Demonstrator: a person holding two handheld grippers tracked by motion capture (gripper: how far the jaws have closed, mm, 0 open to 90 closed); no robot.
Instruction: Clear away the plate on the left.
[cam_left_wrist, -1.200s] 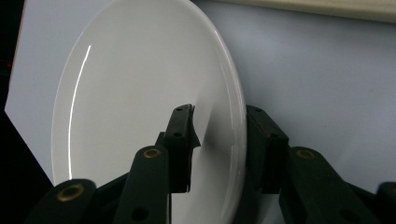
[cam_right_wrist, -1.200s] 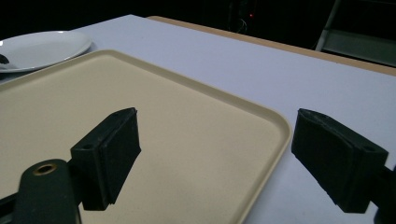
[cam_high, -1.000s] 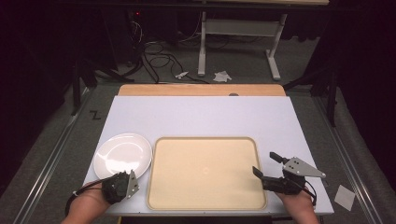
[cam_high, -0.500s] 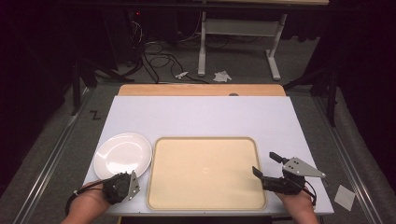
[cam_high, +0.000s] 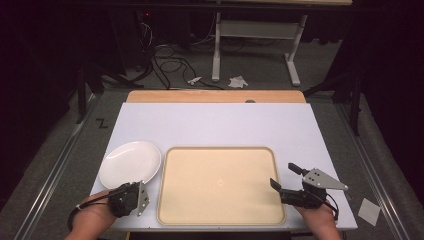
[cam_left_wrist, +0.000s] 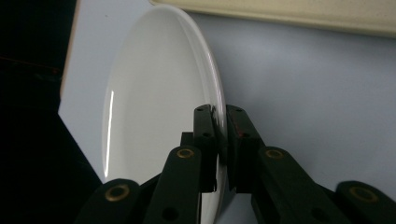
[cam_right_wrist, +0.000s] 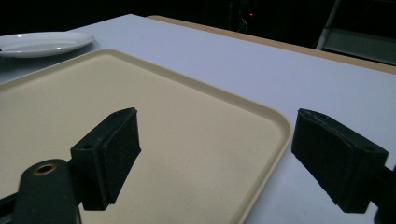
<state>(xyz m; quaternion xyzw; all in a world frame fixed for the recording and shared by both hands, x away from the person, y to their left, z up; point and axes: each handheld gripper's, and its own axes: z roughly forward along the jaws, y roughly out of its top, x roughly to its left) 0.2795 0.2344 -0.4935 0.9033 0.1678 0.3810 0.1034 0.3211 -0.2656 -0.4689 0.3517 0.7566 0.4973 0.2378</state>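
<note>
A white plate (cam_high: 130, 162) lies on the white table at the near left, beside the tan tray (cam_high: 218, 185). My left gripper (cam_high: 134, 192) is at the plate's near rim. In the left gripper view its jaws are shut on the rim of the plate (cam_left_wrist: 154, 107), one pad above and one below, with the gripper (cam_left_wrist: 219, 135) turned on its side. My right gripper (cam_high: 285, 176) stands open at the tray's right edge. In the right gripper view the gripper (cam_right_wrist: 224, 154) straddles the rim of the tray (cam_right_wrist: 280, 128), one finger over the tray and one outside it.
The white tabletop (cam_high: 215, 125) stretches beyond the tray, with a wooden strip (cam_high: 215, 96) along its far edge. Cables (cam_high: 170, 52) and a desk frame (cam_high: 255, 35) stand on the floor behind. A paper scrap (cam_high: 371, 210) lies on the floor at the right.
</note>
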